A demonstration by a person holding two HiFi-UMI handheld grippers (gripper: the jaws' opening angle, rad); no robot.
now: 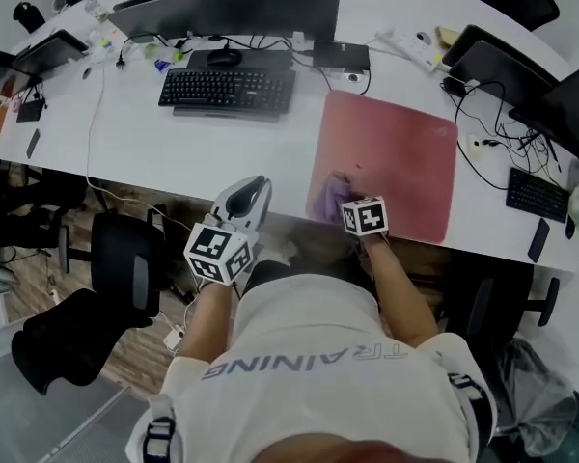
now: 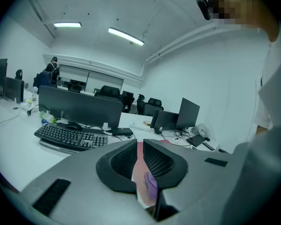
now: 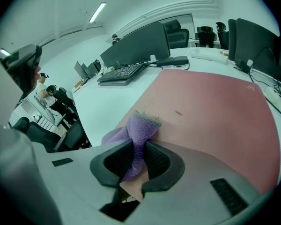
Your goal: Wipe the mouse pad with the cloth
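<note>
Fingers (image 3: 113,165) of right gripper (image 3: 138,150) clamp cloth (image 3: 140,125) on mouse pad (image 3: 210,111) | left gripper (image 2: 139,149) fingers closed, empty

- Desk (image 1: 174,152): white, curved.
- Keyboard (image 1: 227,92): black, 11 o'clock.
- Monitor (image 1: 227,8): 12 o'clock, behind keyboard.
- Mouse pad (image 1: 405,152): red, 2 o'clock.
- Small keyboard (image 1: 537,194): 3 o'clock.

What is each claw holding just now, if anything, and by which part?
The right claw pinches the purple cloth by a bunched-up fold, over the mouse pad near its corner. The left claw holds nothing.
</note>
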